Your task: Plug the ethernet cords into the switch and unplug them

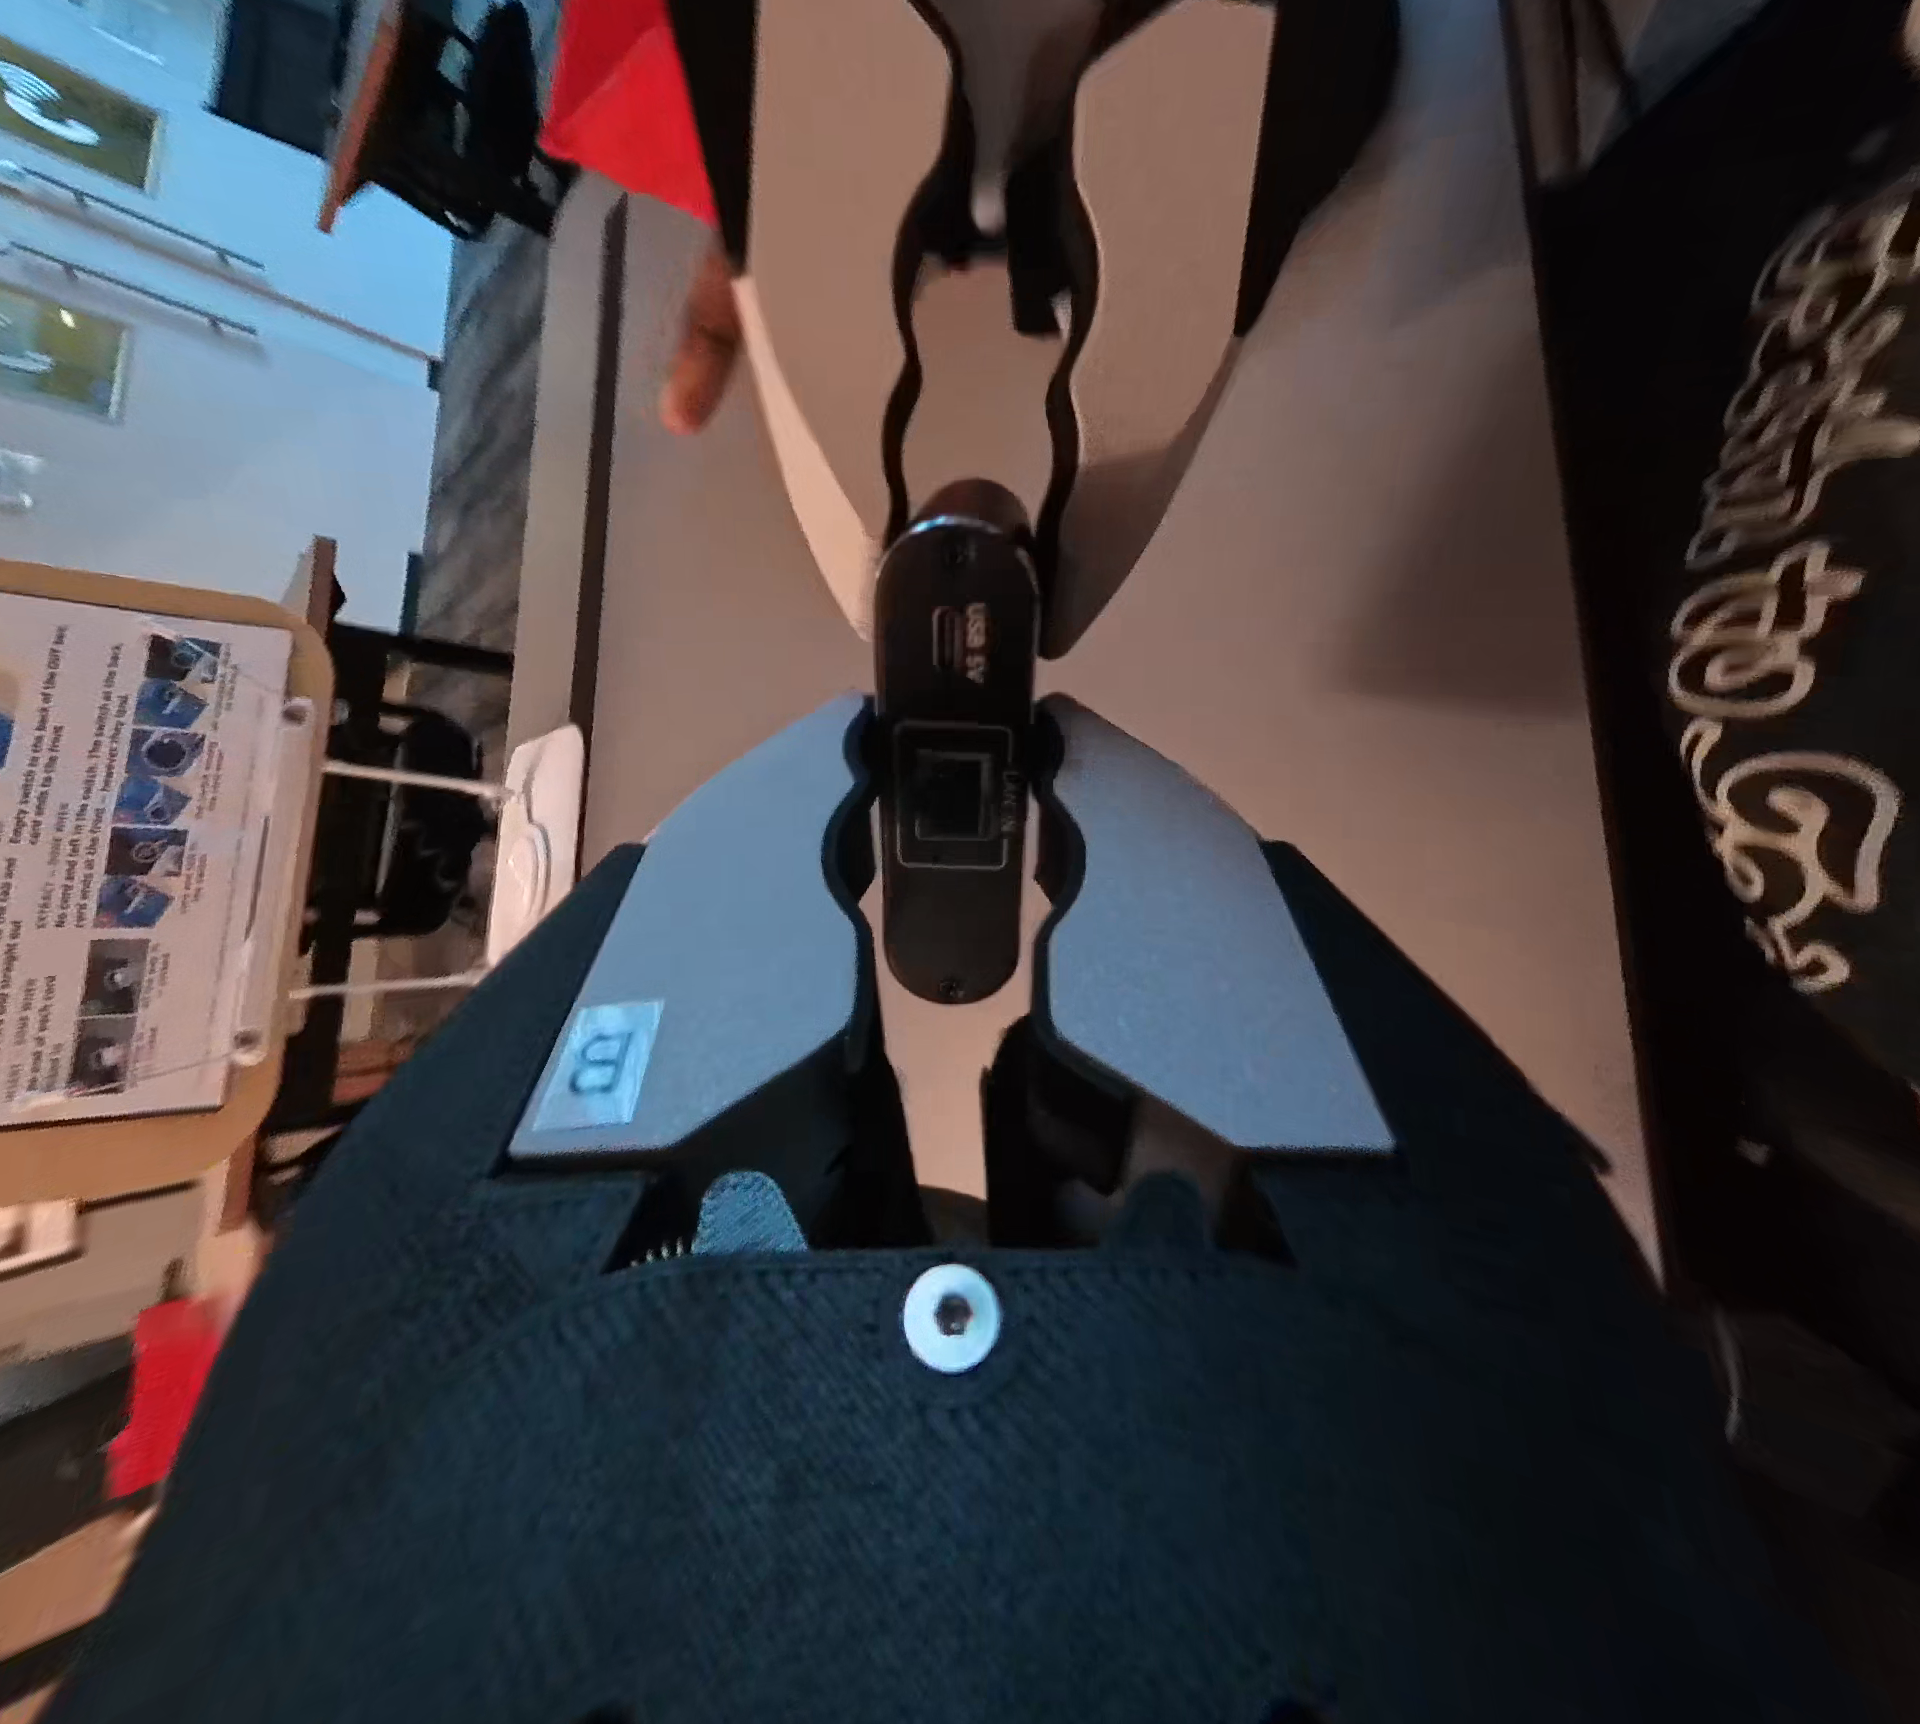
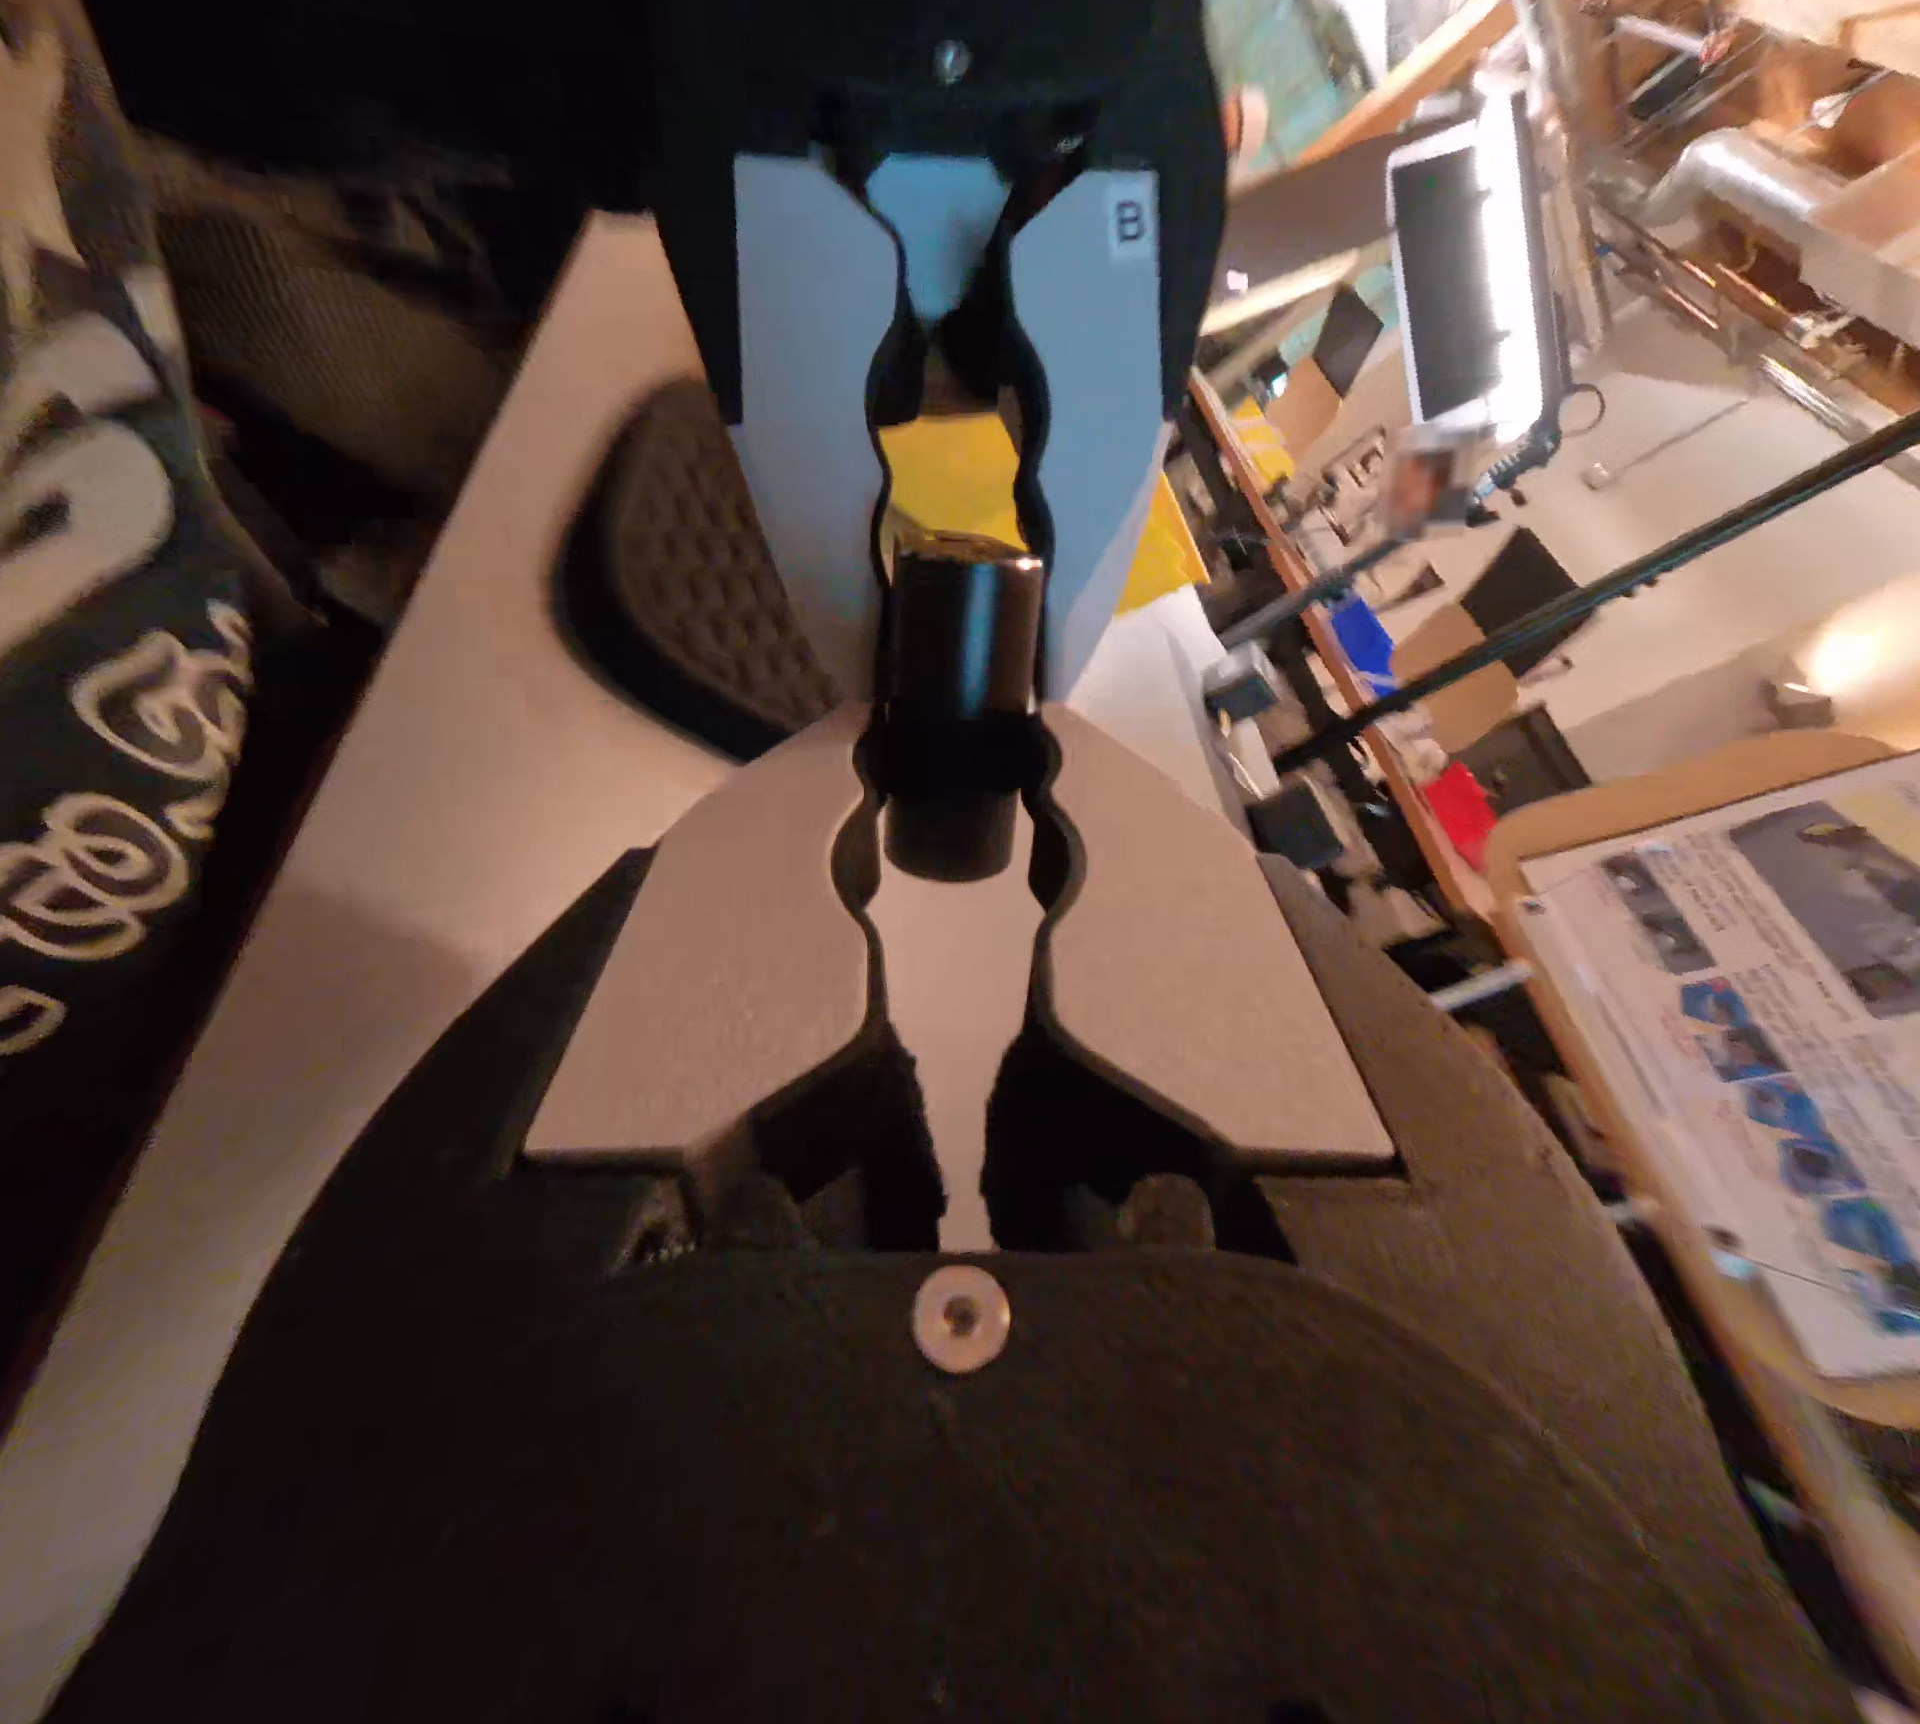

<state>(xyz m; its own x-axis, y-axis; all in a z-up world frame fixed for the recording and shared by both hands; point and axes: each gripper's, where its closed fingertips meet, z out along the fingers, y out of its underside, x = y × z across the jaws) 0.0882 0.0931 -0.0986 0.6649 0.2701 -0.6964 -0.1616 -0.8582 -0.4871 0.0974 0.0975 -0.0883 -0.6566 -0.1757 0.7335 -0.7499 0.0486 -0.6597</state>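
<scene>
Both claws pinch one small black switch: my left gripper (image 1: 951, 724) clamps its port end at frame centre, my right gripper (image 2: 954, 755) grips the opposite end. I judge this steadies the switch (image 1: 951, 801) above the pale table (image 1: 1299, 531); no ethernet cords show.

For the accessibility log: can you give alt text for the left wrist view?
The left gripper clamps a small black switch by its sides, an empty port facing the camera. The right gripper grips the switch's far end above a pale table; a printed instruction sheet stands at left.
</scene>
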